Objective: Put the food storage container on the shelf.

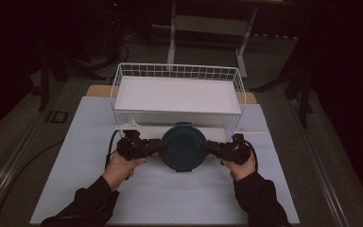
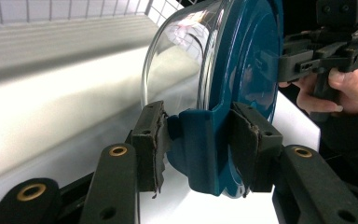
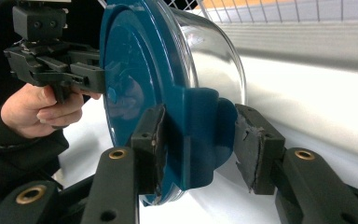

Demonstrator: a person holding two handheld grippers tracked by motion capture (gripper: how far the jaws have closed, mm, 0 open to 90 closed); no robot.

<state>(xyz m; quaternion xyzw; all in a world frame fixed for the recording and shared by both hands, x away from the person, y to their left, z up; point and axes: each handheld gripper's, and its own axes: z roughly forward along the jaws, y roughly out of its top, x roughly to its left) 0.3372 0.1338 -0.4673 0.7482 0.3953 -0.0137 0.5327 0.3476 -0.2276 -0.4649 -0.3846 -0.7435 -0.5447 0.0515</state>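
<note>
Glass bowl (image 1: 184, 146) (blue-lidded) is gripped at its latch tabs by left gripper (image 1: 157, 146) and right gripper (image 1: 209, 147), just before wire basket (image 1: 177, 72); placing it inside remains.

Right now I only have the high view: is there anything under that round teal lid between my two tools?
Observer: Yes, the left gripper view shows a clear glass bowl under the teal lid.
Operator: Does my left tool have it?
Observer: The left tool pinches the lid's side clip between both pads.
Operator: And the right?
Observer: The right tool grips the opposite clip the same way.
</note>
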